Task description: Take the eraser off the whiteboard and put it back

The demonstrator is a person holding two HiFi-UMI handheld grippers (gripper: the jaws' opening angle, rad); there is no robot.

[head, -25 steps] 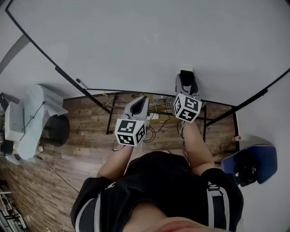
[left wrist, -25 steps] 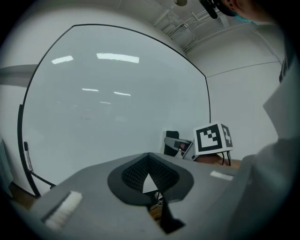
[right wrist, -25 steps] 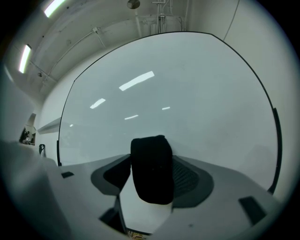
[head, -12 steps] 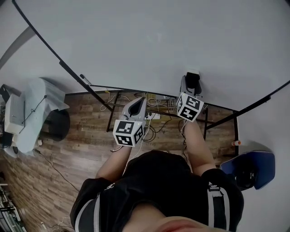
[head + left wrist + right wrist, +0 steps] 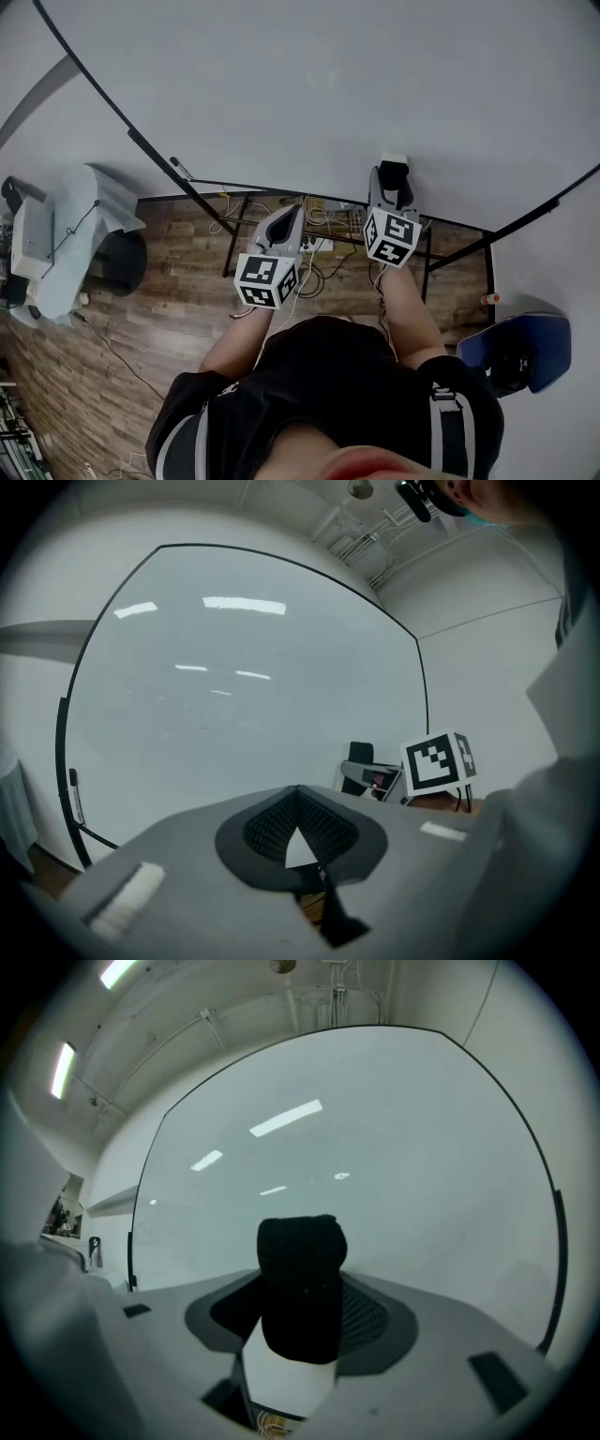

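my right gripper (image 5: 300, 1321) has just tightened on the black-felt, white-backed block eraser (image 5: 300, 1283) at frame centre by the glossy whiteboard (image 5: 394, 1147), left gripper (image 5: 298, 829) closed empty; a shallow pinch could let it twist and drop.

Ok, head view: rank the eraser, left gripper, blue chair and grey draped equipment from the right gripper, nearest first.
1. White eraser with black felt: between the right gripper's fingers, which have just been closing.
2. Left gripper: beside it, left.
3. Blue chair: lower right.
4. Grey draped equipment: far left.
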